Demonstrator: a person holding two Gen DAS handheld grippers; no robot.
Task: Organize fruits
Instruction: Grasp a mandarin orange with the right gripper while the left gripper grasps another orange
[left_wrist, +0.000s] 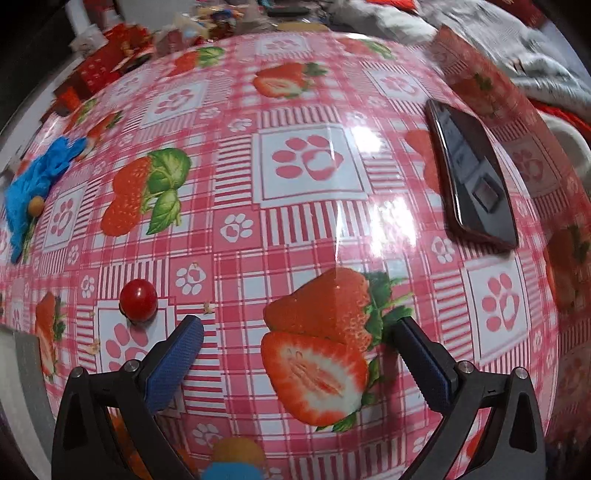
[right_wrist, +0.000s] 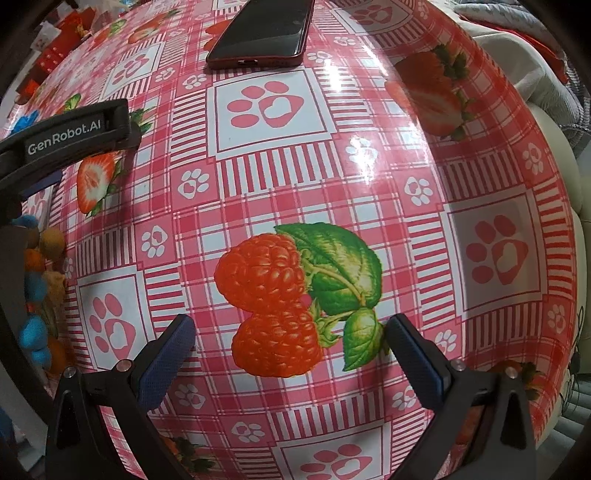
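Observation:
A small red cherry tomato lies on the pink strawberry-print tablecloth, just ahead and left of my left gripper's left fingertip. My left gripper is open, with only a printed strawberry between its blue pads. In the right wrist view my right gripper is also open, hovering over a printed raspberry with nothing between its fingers. The black body of the left gripper shows at the upper left of that view. The tomato is not in the right wrist view.
A dark phone lies on the table's right side. A blue fuzzy item sits at the far left. Orange and blue pompom-like balls lie by the near left edge. Red boxes crowd the far end.

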